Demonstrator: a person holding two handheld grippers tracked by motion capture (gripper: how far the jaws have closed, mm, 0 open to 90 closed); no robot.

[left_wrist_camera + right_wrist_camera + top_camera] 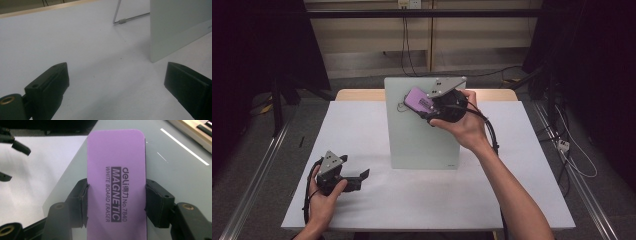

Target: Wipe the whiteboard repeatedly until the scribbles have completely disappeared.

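Against the upright whiteboard (422, 125), the right gripper (419, 107) is clamping a purple eraser (116, 182) by its long sides; the left gripper (117, 85) is resting wide open on the table (362, 130).

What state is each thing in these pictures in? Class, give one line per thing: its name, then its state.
whiteboard: standing tilted on the table, propped by a wire stand behind it.
eraser: purple, clamped between the right gripper's jaws, held at the board's upper part.
right gripper: shut on the eraser.
left gripper: open, holding nothing, low over the table.
table: covered with a white sheet.
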